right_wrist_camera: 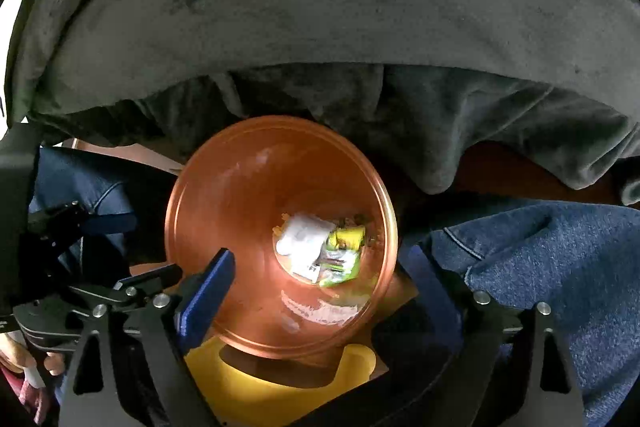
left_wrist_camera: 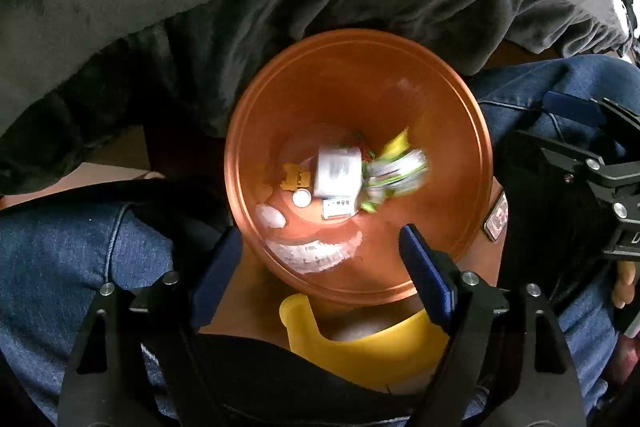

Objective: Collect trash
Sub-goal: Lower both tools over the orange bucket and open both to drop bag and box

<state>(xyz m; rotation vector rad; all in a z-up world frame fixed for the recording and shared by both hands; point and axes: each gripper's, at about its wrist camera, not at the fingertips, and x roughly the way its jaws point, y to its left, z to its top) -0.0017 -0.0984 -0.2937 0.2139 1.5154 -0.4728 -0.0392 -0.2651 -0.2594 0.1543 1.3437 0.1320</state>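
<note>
At six o'clock over the orange bin (left_wrist_camera: 356, 99), both grippers (left_wrist_camera: 320, 267) (right_wrist_camera: 320, 291) are held spread, empty; light, crushable wrappers (left_wrist_camera: 394, 169) are best pinched at an edge.

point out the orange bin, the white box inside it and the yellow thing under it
orange bin (left_wrist_camera: 352, 79): left wrist view, bare inner wall at the far side.
white box (left_wrist_camera: 338, 173): left wrist view, middle of its top face.
yellow thing (right_wrist_camera: 256, 395): right wrist view, flat surface below the bin.

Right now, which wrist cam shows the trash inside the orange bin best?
Left wrist: the trash lies near centre of the orange bin, pieces distinguishable though blurred. Right wrist shows the same pile smaller and off-centre.
</note>
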